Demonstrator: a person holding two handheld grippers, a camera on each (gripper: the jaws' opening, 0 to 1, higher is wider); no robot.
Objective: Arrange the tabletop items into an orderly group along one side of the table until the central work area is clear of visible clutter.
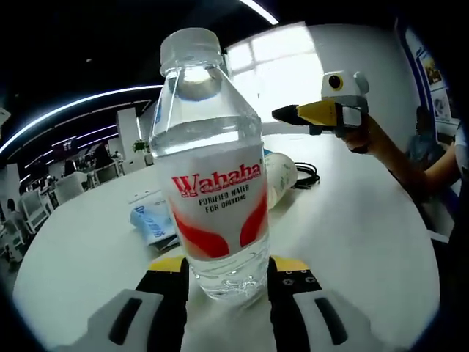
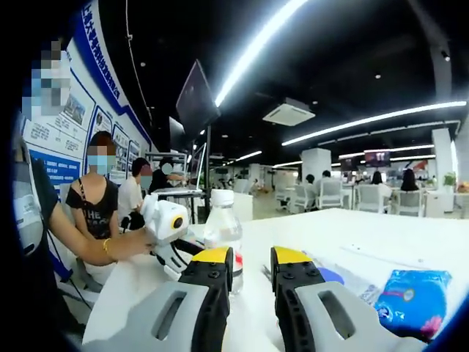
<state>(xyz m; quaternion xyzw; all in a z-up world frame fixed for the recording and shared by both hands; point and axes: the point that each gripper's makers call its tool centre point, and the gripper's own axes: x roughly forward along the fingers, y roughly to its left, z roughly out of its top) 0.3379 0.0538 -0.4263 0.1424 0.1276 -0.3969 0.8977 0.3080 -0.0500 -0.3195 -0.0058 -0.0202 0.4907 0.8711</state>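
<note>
Left gripper [image 1: 229, 270] clamps the base of a Wahaha water bottle [image 1: 212, 169], upright on the white table [image 1: 366, 220]. Behind the bottle: a blue packet [image 1: 152, 220] and black cable [image 1: 306, 174]. Right gripper [image 2: 251, 257] hangs above the table, jaws narrowly parted, holding nothing.

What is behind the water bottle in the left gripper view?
Behind the bottle: a blue packet, a second bottle lying down and a black cable. The bottle covers their near parts.
</note>
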